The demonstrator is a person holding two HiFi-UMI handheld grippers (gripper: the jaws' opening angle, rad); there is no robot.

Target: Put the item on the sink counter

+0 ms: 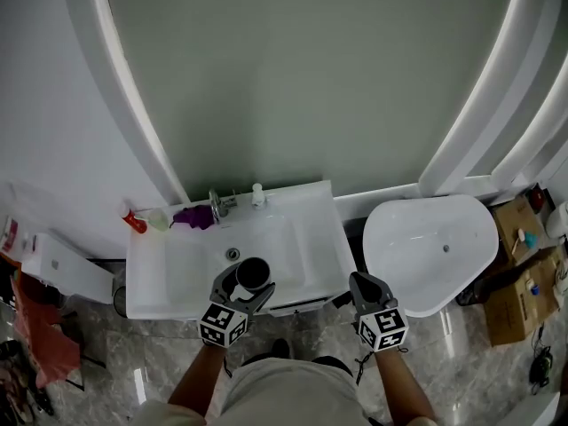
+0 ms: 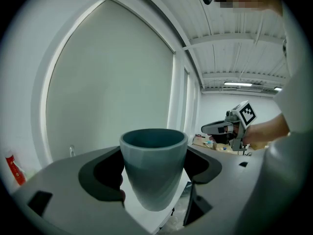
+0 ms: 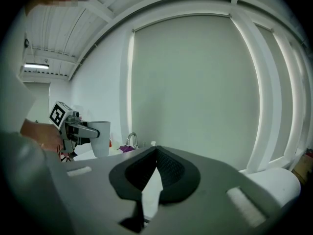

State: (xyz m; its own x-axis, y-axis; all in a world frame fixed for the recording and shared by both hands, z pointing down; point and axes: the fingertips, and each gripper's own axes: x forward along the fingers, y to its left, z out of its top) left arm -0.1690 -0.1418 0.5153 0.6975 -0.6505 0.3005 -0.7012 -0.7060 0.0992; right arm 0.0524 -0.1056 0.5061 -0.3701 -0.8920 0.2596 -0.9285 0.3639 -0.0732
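I am holding the cup (image 2: 154, 166) in the left gripper (image 1: 246, 284), whose jaws are standing wide and pressing on either side of its wall at about mid-height. The cup is hanging upright, mouth up, over the near part of the sink counter (image 1: 312, 234), above the basin and just nearer than the drain (image 1: 232, 254). I am judging that it is not touching any surface, since its base is showing free in the left gripper view.

The right gripper (image 1: 366, 284) is hanging to the right, near the counter's near right corner, with its jaws together and nothing between them.

I am reading the cup as a stiff, smooth-walled tumbler, grey-blue, and empty as far as I can see into it, so probably light. I cannot tell whether it is plastic or ceramic, so I am treating it as something that could chip on the hard white top. It is tapering towards its base, so the mid-wall hold across its width looks right to me: the wider part above the pads is working against a downward slip. The glossy wall could twist in the grip, though.

The far left edge is crowded by the faucet (image 1: 217, 204), a small bottle (image 1: 257, 193) and a purple item (image 1: 192, 216), so I am favouring the bare flat to the right of the basin.
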